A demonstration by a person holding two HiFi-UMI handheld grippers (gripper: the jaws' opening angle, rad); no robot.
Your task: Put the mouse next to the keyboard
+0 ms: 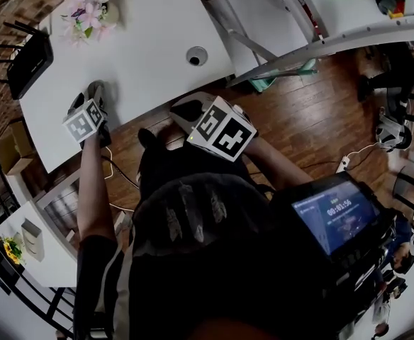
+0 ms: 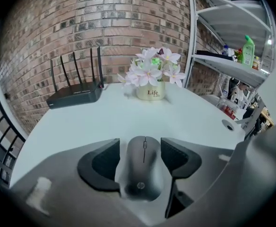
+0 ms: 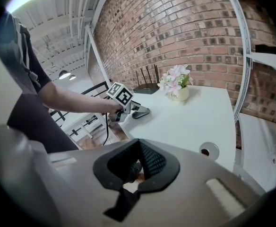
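Though it's blurry, L tool [image 2: 139, 150] prob. grips matte oval mouse [image 2: 143, 170].

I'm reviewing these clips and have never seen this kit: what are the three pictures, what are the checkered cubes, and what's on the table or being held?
No robot here: a person holds a two-jaw gripper in each hand; the marker cubes are part of them. One camera looks down from the person's head; one rides on each gripper, looking along its jaws. On the white table stand a black router with four antennas and a cream pot of pale pink flowers. The left gripper is shut on a dark grey computer mouse. The right gripper is shut and empty. No keyboard shows.
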